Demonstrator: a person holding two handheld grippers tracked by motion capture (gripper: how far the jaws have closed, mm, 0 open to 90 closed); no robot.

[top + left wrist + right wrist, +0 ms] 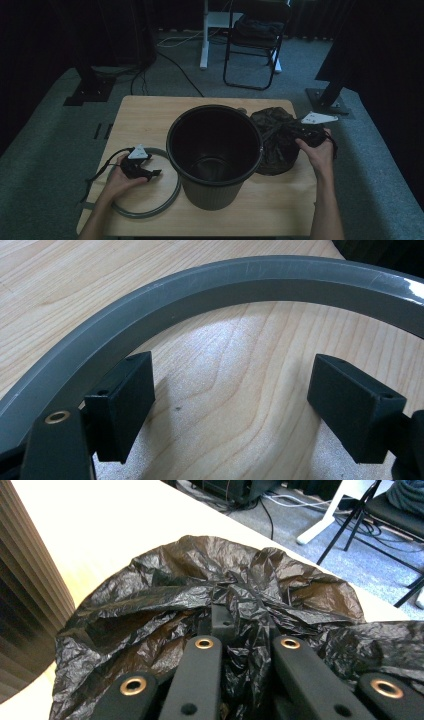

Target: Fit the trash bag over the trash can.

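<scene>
Resting low over the pale wooden table [145, 112], the left gripper [150, 173] sits with its jaws spread wide; in the left gripper view they stand apart above bare wood inside the curve of the flat grey plastic ring [210, 285], one jaw just beside the band, nothing grasped. At centre stands the dark ribbed round plastic bin [215, 192], upright, its mouth uncovered; the interior looks empty, with only the bottom showing faintly. Just right of the bin, touching or nearly touching its wall, lies the crumpled black plastic bag [272, 145], bunched on the table top. The right gripper [306, 134] is clenched on a gathered fold of this bag, the film pinched tight between its jaws in the right gripper view [240, 625]. Judged risks: the thin film may tear or slip from so small a pinch as the bag is raised; the bag may drag against the bin's rim and tip or shove the light, empty bin; a bunched bag may fail to open over the mouth, leaving the ring with nothing to clamp
</scene>
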